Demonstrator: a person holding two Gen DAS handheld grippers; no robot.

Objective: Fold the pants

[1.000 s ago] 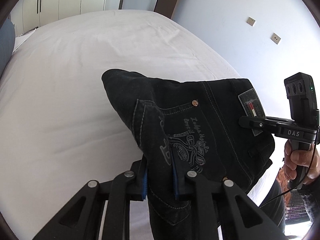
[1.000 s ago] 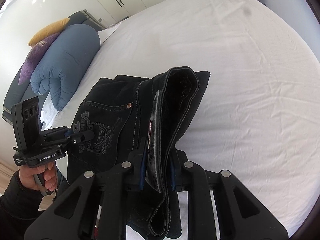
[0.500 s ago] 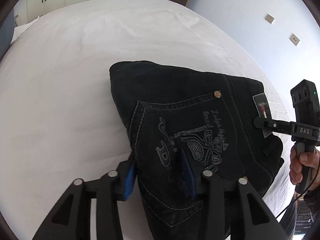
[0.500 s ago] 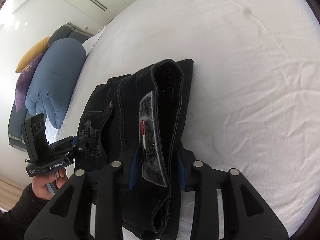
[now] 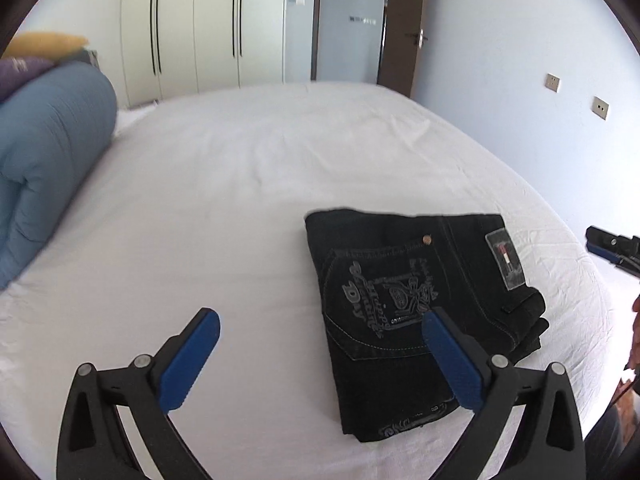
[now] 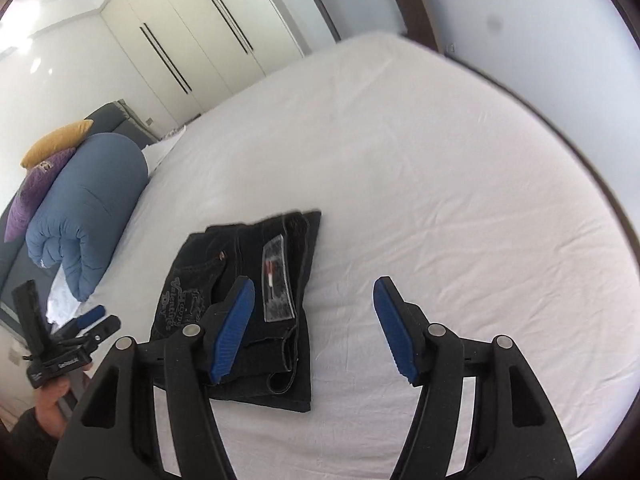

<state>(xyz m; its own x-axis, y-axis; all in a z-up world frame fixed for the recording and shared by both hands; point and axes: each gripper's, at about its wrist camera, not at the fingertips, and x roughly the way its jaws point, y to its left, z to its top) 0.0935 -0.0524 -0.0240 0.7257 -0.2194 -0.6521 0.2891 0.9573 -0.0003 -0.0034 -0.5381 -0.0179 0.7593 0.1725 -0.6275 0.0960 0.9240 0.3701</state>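
The black pants (image 5: 416, 304) lie folded into a compact rectangle on the white bed, back pocket with grey embroidery and a waist label facing up. They also show in the right wrist view (image 6: 248, 296). My left gripper (image 5: 320, 344) is open and empty, raised above the bed just left of the pants. My right gripper (image 6: 314, 320) is open and empty, raised above the pants' right edge. The left gripper shows at the left of the right wrist view (image 6: 92, 320), open. The right gripper's tips show at the right edge of the left wrist view (image 5: 608, 248).
The white bed sheet (image 5: 240, 200) spreads around the pants. A rolled blue duvet (image 5: 44, 152) with purple and yellow pillows lies at the left end, also in the right wrist view (image 6: 88, 208). White wardrobes (image 5: 200, 28) and a door stand behind.
Both grippers let go of the pants, opened wide and pulled back and up. The pants now lie flat and folded on the bed.
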